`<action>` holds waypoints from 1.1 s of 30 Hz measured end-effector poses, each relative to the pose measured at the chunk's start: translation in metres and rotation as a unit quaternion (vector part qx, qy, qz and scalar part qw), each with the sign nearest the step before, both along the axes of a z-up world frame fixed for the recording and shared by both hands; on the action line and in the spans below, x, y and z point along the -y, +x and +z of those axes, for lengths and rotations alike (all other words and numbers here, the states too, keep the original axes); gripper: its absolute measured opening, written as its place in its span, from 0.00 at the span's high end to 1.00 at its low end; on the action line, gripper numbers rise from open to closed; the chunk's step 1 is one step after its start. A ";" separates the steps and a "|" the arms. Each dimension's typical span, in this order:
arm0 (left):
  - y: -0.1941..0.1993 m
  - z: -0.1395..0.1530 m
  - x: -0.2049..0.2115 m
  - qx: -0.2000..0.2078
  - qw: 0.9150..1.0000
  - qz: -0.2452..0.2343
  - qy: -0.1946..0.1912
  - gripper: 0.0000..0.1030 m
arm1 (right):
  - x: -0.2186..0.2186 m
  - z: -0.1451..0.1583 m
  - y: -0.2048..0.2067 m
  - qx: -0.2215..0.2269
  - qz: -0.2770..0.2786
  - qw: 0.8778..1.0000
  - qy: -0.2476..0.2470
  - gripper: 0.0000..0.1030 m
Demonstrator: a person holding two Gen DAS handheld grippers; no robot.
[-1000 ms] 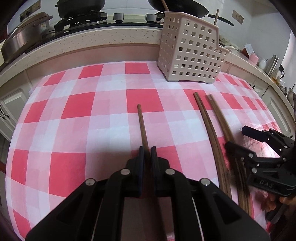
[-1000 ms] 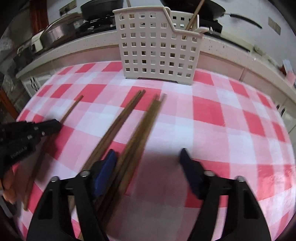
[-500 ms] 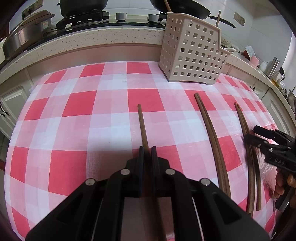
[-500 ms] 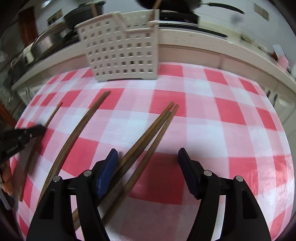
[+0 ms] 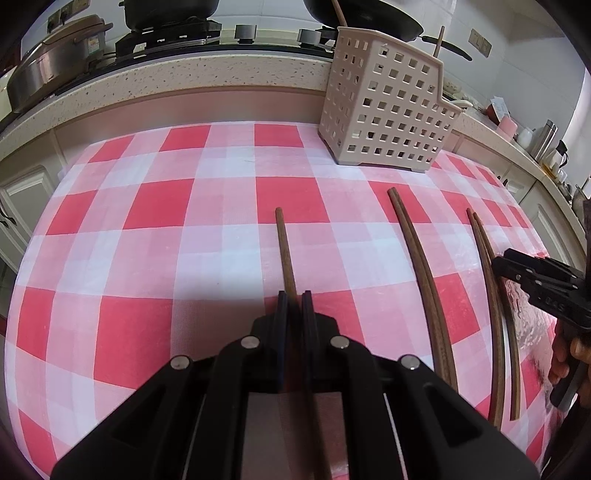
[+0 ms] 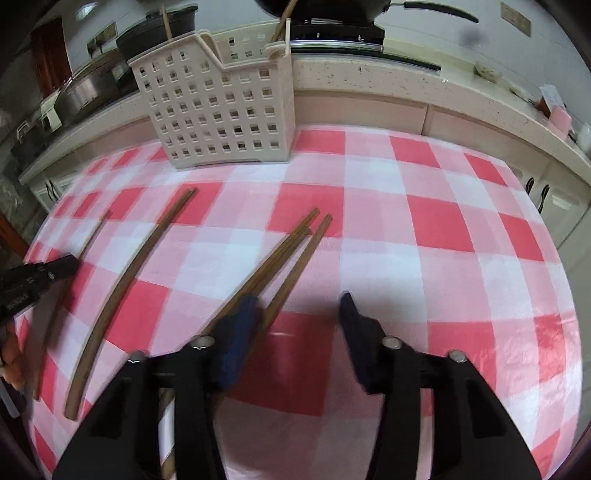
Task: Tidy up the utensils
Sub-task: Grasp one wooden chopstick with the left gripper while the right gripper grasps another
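My left gripper (image 5: 294, 300) is shut on a single brown chopstick (image 5: 285, 251) that lies on the red-checked tablecloth (image 5: 155, 206). A pair of chopsticks (image 5: 417, 258) lies to its right, and further chopsticks (image 5: 493, 295) lie beyond, by my right gripper (image 5: 517, 271). In the right wrist view my right gripper (image 6: 299, 314) is closing its jaws low over three chopsticks (image 6: 284, 258). Two run under the left pad (image 6: 240, 328) and one lies in the gap, not pinched. The beige perforated basket (image 6: 221, 110) stands upright at the back.
The basket (image 5: 388, 110) holds a couple of chopsticks (image 6: 282, 18). Behind the table runs a speckled counter (image 5: 184, 74) with a stove, a lidded pot (image 5: 48, 70) and a dark pan (image 5: 369, 18). Bottles (image 5: 546, 140) stand at far right. A hand (image 5: 569, 354) holds the right gripper.
My right gripper slid right, dragging its chopsticks away from the middle pair. Its jaws widened slightly, then narrowed. The left gripper and its chopstick stayed put.
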State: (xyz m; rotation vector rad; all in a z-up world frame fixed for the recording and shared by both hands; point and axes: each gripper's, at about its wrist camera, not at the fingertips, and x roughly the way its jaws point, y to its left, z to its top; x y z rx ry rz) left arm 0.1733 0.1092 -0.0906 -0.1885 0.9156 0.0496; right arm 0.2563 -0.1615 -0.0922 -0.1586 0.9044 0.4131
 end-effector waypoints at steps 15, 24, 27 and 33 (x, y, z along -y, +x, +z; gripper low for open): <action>0.000 0.001 0.003 -0.008 1.000 -0.004 0.017 0.93 | -0.002 0.000 0.005 0.004 0.044 0.999 -0.025 0.86; 0.001 0.002 0.005 -0.015 1.000 -0.002 0.023 0.93 | -0.002 0.000 0.003 0.006 0.036 0.999 -0.023 0.93; -0.001 0.004 0.004 -0.010 1.000 0.003 0.019 0.94 | 0.001 0.001 0.004 0.006 0.031 0.999 -0.017 0.94; -0.004 0.013 0.005 0.001 1.000 0.003 0.021 0.94 | 0.005 0.011 0.001 0.014 0.024 1.000 -0.005 0.94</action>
